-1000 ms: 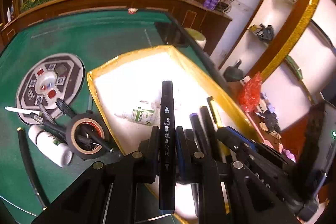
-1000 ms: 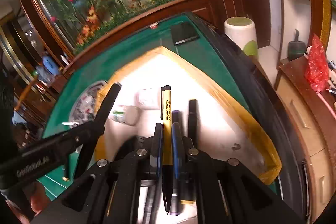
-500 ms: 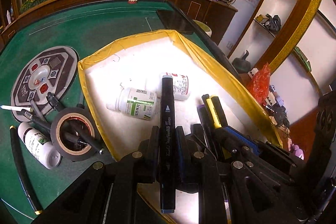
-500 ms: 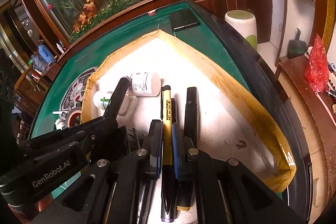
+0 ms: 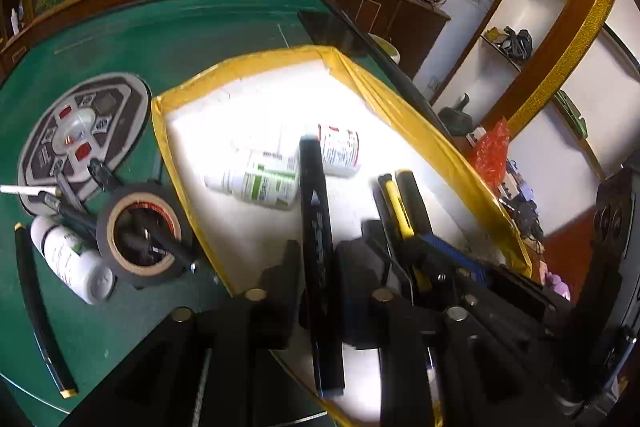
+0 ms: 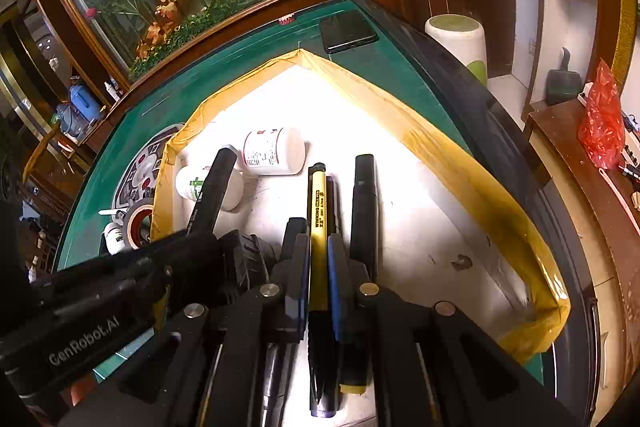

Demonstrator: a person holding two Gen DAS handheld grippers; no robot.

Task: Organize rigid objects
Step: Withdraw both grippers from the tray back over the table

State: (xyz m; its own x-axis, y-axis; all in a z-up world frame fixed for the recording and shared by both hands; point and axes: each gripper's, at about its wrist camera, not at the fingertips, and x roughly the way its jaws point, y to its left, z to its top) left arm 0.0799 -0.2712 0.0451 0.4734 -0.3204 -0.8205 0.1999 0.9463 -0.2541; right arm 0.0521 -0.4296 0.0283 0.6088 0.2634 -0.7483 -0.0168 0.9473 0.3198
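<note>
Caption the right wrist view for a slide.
Right gripper clamps a yellow pen over the yellow-rimmed tray.

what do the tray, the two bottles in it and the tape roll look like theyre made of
Tray: white, matte floor, possibly foam or board; rim wrapped in glossy yellow tape that creases and shines.
Bottles: opaque white plastic, smooth, with printed paper-like labels.
Tape roll: black, slightly shiny tape wound on a brown cardboard-looking core.

"GenRobot.AI" in grey letters on the black left gripper (image 6: 224,247). "WINNING" in black on the yellow pen (image 6: 319,211). Bottle labels too blurry to read.
</note>
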